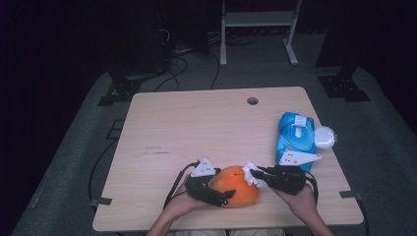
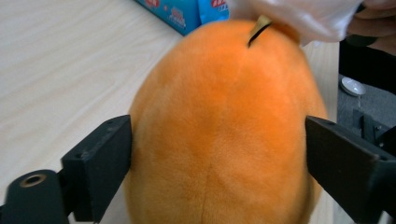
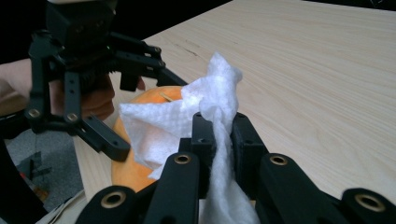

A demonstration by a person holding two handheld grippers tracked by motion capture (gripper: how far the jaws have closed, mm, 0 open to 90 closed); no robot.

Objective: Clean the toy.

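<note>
An orange plush toy (image 1: 236, 188) (image 2: 219, 116) lies near the table's front edge. My left gripper (image 1: 221, 189) (image 2: 217, 154) straddles it from the left, one black jaw against each side of the soft body with no gap showing. My right gripper (image 1: 258, 173) (image 3: 219, 126) is shut on a crumpled white wipe (image 1: 250, 172) (image 3: 187, 116) and holds it against the toy's top right end. In the right gripper view the left gripper (image 3: 130, 116) stands behind the wipe, with the orange toy (image 3: 128, 179) beneath it. The wipe (image 2: 303, 18) rests on the toy's far end by its small dark stem.
A blue pack of wipes (image 1: 296, 137) (image 2: 187, 11) with its flap lid lies at the table's right side, a round white object (image 1: 325, 136) beside it at the edge. A cable hole (image 1: 253, 101) sits near the far edge. The bare wooden table (image 1: 196, 128) stretches left and back.
</note>
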